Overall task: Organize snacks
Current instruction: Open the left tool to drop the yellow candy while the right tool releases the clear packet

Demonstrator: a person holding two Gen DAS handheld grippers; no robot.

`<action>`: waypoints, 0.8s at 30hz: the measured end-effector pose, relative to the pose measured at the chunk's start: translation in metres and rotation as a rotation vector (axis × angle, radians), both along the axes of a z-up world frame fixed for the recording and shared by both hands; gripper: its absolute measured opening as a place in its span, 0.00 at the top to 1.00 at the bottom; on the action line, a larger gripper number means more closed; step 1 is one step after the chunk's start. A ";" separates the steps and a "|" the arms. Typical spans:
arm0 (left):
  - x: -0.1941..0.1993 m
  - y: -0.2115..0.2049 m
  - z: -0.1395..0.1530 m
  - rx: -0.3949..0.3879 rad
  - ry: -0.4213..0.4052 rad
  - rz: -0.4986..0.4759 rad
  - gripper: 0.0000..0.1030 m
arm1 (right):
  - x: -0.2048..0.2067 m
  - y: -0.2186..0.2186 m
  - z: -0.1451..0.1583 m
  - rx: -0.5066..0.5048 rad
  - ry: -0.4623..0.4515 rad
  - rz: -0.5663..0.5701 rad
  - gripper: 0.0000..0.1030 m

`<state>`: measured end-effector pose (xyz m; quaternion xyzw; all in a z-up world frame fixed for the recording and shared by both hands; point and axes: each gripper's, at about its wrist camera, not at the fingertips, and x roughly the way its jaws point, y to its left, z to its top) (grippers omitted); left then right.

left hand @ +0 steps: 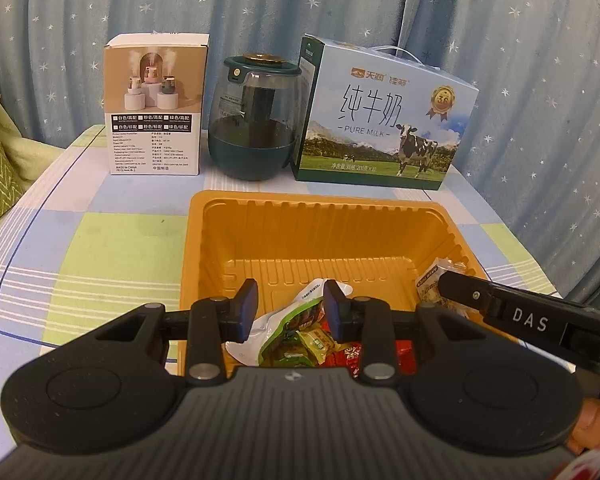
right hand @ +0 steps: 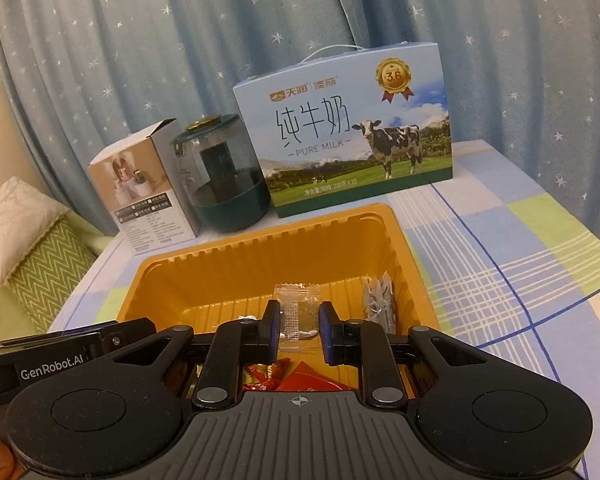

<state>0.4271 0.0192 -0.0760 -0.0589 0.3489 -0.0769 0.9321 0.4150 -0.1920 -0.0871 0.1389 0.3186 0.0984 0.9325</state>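
An orange plastic tray (left hand: 320,232) sits on the checked tablecloth and holds several snack packets. My left gripper (left hand: 291,306) is open over the tray's near end, above a green and white packet (left hand: 296,320), with yellow and red packets (left hand: 342,354) beside it. My right gripper (right hand: 299,332) is open over the same tray (right hand: 260,264); a clear wrapped snack (right hand: 298,312) lies between its fingers, not gripped as far as I can see. A grey packet (right hand: 376,300) leans against the tray's right wall. Red packets (right hand: 300,380) lie below the fingers.
Behind the tray stand a humidifier box (left hand: 156,104), a dark green humidifier (left hand: 256,120) and a pure milk carton (left hand: 384,116). The right gripper's arm (left hand: 520,312) reaches over the tray's right side. A green cushion (right hand: 40,248) lies left of the table. Blue starred curtains hang behind.
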 end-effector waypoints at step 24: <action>-0.001 0.003 0.000 0.010 0.004 0.014 0.52 | 0.001 -0.011 0.002 0.089 -0.016 -0.029 0.44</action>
